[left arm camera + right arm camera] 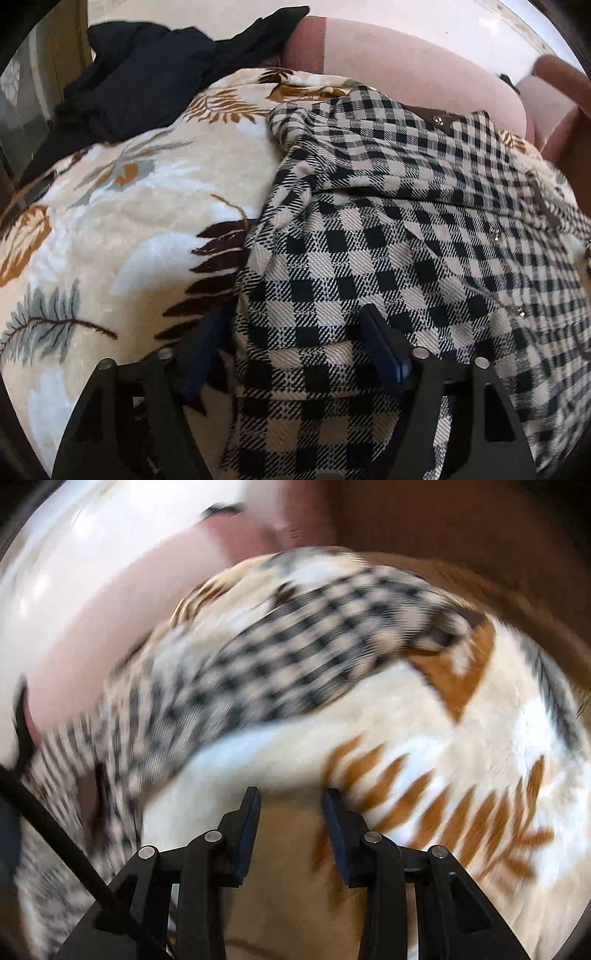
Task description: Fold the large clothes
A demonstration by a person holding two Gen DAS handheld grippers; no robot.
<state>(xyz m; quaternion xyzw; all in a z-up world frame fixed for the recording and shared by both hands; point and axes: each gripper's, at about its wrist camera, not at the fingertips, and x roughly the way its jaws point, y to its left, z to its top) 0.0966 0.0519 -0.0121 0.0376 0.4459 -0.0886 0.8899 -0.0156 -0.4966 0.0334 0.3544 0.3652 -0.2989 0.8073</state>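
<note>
The left gripper (295, 328), a black two-finger tool with dark blue pads, points steeply downward with its jaws spread wide; cloth lies between the two fingers (384, 343), but the pads do not press on it. The right gripper (291, 805), of the same black build with blue pads, also tilts steeply down, its jaws partly apart with nothing between them. Its view is heavily smeared by blur. No hand or sleeve shows clearly in either view.
</note>
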